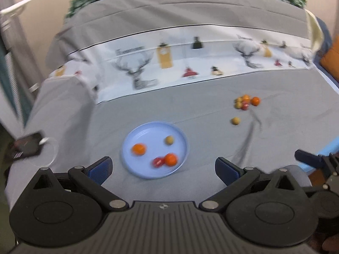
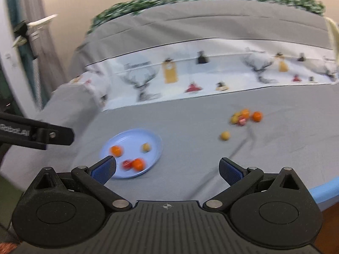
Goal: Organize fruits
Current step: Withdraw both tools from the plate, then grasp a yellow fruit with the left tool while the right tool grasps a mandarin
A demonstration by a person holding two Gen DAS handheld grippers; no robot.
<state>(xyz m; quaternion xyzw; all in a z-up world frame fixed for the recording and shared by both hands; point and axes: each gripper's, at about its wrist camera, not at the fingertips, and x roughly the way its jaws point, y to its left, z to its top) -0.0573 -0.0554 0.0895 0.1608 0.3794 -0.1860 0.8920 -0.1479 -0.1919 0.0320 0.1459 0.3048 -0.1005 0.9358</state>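
A light blue plate (image 1: 148,131) lies on the grey bed sheet and holds two orange fruits (image 1: 138,149), a red one (image 1: 158,162) and a yellow-brown one (image 1: 169,140). It also shows in the right wrist view (image 2: 131,136). A cluster of small orange, yellow and red fruits (image 1: 246,102) lies farther right, with one loose yellow fruit (image 1: 235,120) nearer; the cluster (image 2: 245,116) and the loose fruit (image 2: 225,135) show in the right wrist view too. My left gripper (image 1: 163,168) is open and empty, just before the plate. My right gripper (image 2: 167,169) is open and empty, to the plate's right.
A white printed band with deer and lamps (image 1: 169,63) crosses the bed behind the fruits. A dark device with a white cable (image 1: 27,145) lies at the bed's left edge. A light blue bed edge (image 2: 324,190) runs at the right. A sheet wrinkle (image 1: 250,135) lies near the loose fruit.
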